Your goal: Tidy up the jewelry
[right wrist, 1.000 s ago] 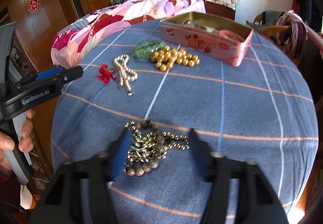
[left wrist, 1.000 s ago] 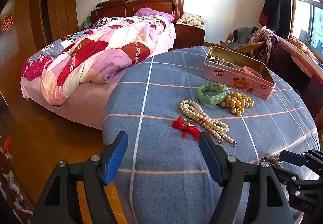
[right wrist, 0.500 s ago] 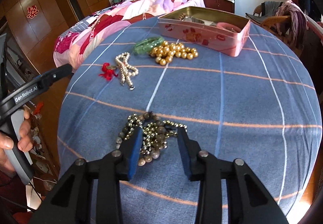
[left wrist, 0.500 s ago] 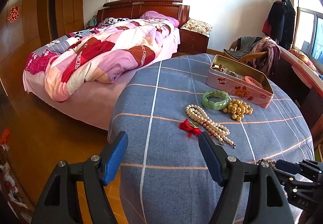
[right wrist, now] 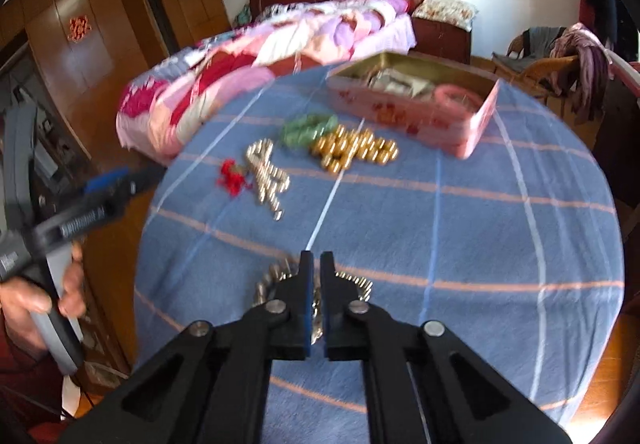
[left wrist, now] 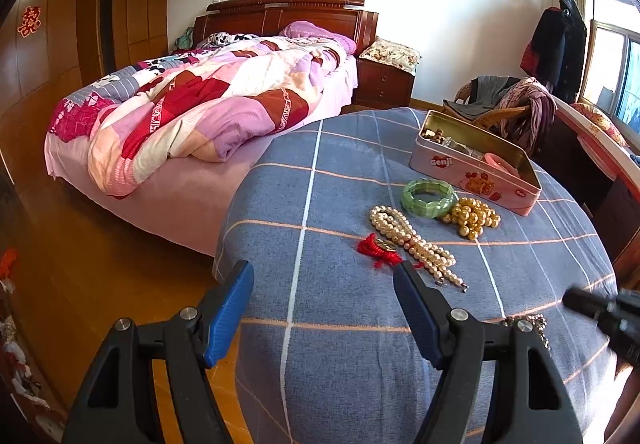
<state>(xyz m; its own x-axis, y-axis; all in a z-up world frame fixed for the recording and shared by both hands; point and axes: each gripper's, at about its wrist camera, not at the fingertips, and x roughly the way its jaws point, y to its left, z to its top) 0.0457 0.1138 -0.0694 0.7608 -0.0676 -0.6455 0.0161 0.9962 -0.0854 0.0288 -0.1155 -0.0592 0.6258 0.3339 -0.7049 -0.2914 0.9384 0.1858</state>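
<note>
Right tongs [right wrist: 316, 264] pressed together, pinching the mixed bead chain [right wrist: 272, 284] at the near edge of the surface [right wrist: 480, 244]; jaws just closed on it. Pink tin [right wrist: 416, 112] lies straight ahead, at the far edge, long axis crosswise. Left tongs [left wrist: 324, 304] spread, empty, off to the left, not nearer to the tin.

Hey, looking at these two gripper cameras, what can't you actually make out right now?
- Beaded chain, right wrist view: mostly hidden behind the shut right gripper; motion blur hides how it is gripped.
- The same chain, left wrist view: only a bit shows past the left gripper finger.
- Pink tin contents: the wall hides most in both views.
- Red charm: too small for detail.
</note>
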